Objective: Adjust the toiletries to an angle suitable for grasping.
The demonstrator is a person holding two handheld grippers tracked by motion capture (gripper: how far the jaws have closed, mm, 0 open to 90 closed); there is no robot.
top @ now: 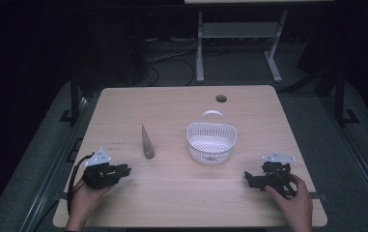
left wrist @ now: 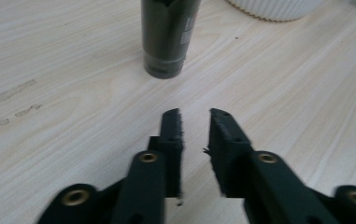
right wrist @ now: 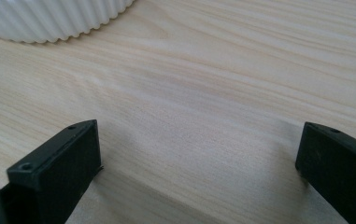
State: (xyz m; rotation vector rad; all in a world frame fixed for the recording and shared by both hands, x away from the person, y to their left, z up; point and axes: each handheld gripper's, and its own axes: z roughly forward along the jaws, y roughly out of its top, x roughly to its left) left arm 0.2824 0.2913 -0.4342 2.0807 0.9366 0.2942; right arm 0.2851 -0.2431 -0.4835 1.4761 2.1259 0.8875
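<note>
Left gripper (top: 123,170) is held low over the table (top: 172,193), jaws nearly shut w/ a narrow gap, nothing between. Just ahead lies the dark tube (top: 146,141), cap end nearest; judged light, soft-walled, prob. slippery, so best gripped across the stiff cap (left wrist: 163,65). Basket (top: 211,140) sits mid-table. Right gripper (top: 247,177) is held wide open, empty.

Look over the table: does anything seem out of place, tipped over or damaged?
Nothing stands out. The dark tube lies flat on the table, the white basket stands upright beside it, and no spill or damage is visible.
</note>
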